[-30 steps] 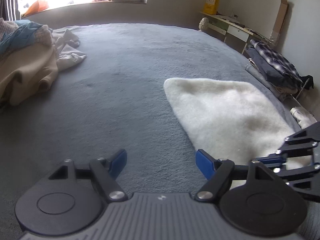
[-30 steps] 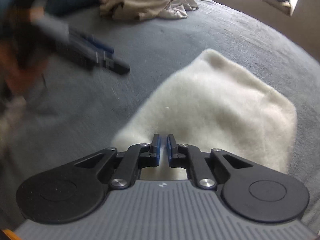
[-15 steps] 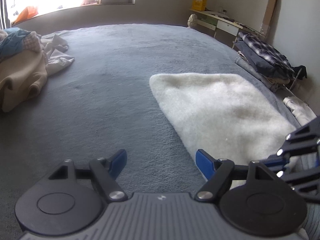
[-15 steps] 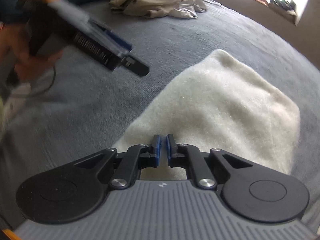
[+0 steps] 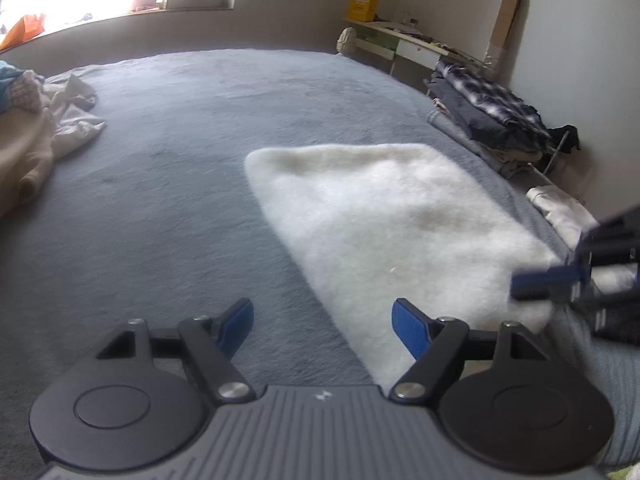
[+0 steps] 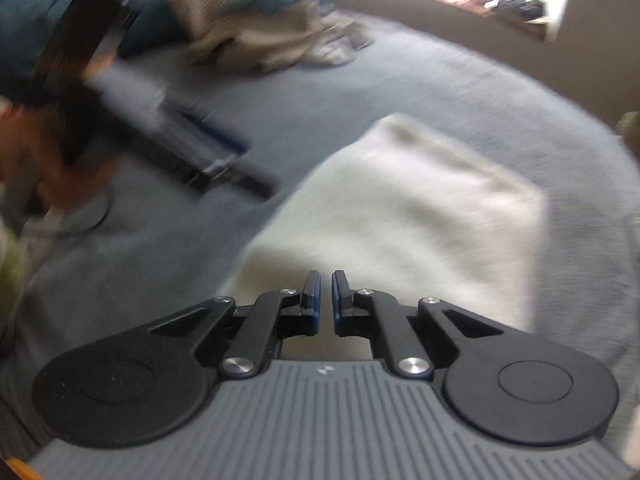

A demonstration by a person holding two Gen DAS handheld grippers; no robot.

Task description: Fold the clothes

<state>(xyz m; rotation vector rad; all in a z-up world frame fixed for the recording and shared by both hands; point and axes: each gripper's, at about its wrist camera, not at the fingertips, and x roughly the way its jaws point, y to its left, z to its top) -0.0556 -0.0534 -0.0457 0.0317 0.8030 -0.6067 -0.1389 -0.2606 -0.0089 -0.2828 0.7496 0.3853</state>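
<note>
**A:** ok so what's actually on the bed (image 5: 200,184) right now? I count one folded piece and one messy heap, that right?

**B:** yep. One white fluffy garment (image 5: 384,232), folded flat into a rough rectangle, lying on the grey bed cover toward its right side as the left camera sees it. Then one unfolded pile of clothes (image 5: 36,128) well apart from it at the far left edge (beige thing, a pale crumpled one, something blue on top, can't split it into an exact count).

**A:** and the claws? Two of them?

**B:** two. Left claw (image 5: 323,322) is spread wide with nothing between the blue pads, hanging over bare bed cover just beside the near left edge of the white garment. Right claw (image 6: 326,294) is pinched nearly shut, only a thin slit between the pads, and no cloth in it. It's over the near corner of the white garment; whether it touches the fluff I can't tell.

**A:** anything off the bed?

**B:** one stack of folded clothes (image 5: 484,116) on a rack by the right wall, plaid one on top, and one small tabletop (image 5: 400,38) behind it with a yellow box (image 5: 365,2). The right view's pretty smeared, so no details there.
</note>
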